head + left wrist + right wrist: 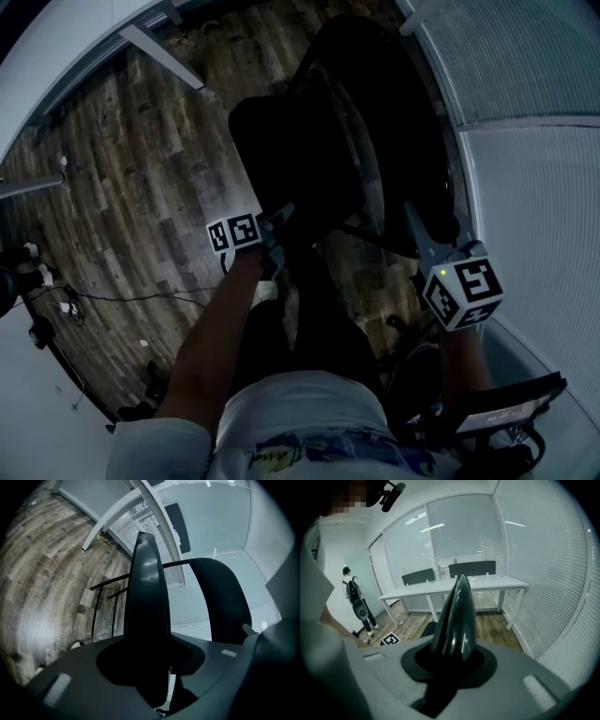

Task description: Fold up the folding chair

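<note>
- The person's bare forearms (208, 333) reach forward and down from a white shirt (300, 417), with one gripper in each hand.
- The left gripper (278, 228) is clamped on the near edge of the seat (300, 155). In the left gripper view the seat runs away edge-on between the jaws, which press on both of its faces.
- The right gripper (424, 246) is clamped on the near lower edge of the backrest (403, 112). In the right gripper view the glossy black backrest stands edge-on between the jaws.
- The black folding chair (375, 150) stands on the wood-plank floor (141, 187), close to the floor's right edge. A glass wall with blinds (534, 197) rises there. The seat lies just left of the backrest.
- Thin black frame tubes (110, 581) show beyond the seat in the left gripper view.
- Cables (94, 298) lie near the floor's left edge.
- Farthest off, in the right gripper view, a long white desk (454, 587) stands along a glass partition (459, 536). A person with a backpack (355, 597) stands beyond the desk's left end.
</note>
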